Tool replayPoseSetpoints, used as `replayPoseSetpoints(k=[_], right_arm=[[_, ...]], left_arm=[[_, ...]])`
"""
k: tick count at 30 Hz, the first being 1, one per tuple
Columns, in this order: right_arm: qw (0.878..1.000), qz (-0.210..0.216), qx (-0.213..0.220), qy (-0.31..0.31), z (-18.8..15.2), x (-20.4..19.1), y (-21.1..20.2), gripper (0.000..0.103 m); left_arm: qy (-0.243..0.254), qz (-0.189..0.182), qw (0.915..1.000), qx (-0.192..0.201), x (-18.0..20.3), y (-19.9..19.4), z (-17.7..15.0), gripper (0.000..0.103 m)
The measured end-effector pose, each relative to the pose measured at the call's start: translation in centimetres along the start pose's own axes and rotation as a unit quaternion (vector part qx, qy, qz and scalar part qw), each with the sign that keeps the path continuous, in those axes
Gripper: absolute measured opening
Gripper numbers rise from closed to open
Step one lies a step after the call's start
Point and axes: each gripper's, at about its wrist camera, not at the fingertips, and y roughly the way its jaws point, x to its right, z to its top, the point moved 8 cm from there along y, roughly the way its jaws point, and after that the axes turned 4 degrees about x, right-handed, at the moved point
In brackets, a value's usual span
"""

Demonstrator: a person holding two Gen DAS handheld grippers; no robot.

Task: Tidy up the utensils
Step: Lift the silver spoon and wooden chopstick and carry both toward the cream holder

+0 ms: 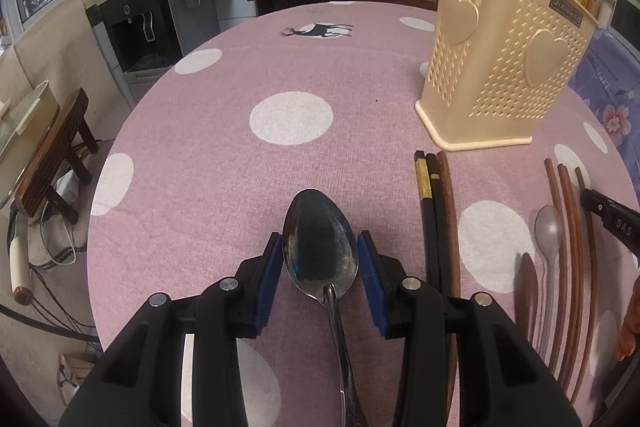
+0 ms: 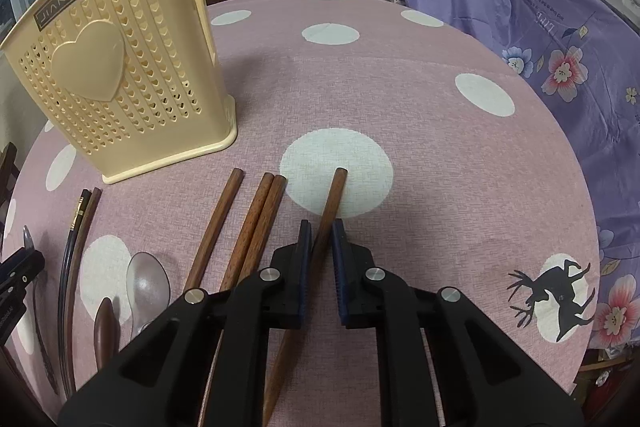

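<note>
A metal spoon lies on the pink dotted tablecloth between the blue pads of my left gripper. The jaws stand open on either side of the bowl, not touching it. My right gripper has its pads close around a brown wooden chopstick; narrow gaps show on both sides. The cream utensil holder stands upright at the far right, and in the right wrist view at the far left.
Black chopsticks, more wooden chopsticks, a clear plastic spoon and a small wooden spoon lie between the grippers. A purple flowered cloth lies at the table's right. A water dispenser stands left.
</note>
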Motion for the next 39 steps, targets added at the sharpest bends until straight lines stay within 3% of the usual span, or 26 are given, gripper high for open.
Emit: replayPoseSetpoints(k=[10, 21, 27, 39], right_arm=[[0.998, 0.047, 0.016, 0.032, 0.5, 0.0, -0.6, 0.008], [0.989, 0.082, 0.118, 0.037, 3.1, 1.0, -7.5, 0.008], [0.981, 0.100, 0.164, 0.028, 4.0, 1.2, -11.4, 0.008], [0.973, 0.136, 0.187, 0.029, 4.7, 1.5, -14.4, 0.007]], left_arm=[[-0.012, -0.030, 0.9977, 0.059, 0.4, -3.1, 2.4, 0.039], [-0.021, -0.059, 0.9901, 0.126, 0.3, -7.1, 5.4, 0.038], [-0.021, -0.063, 0.9877, 0.142, 0.2, -7.8, 6.0, 0.038], [-0.013, -0.075, 0.9857, 0.150, 0.3, -8.6, 6.5, 0.038]])
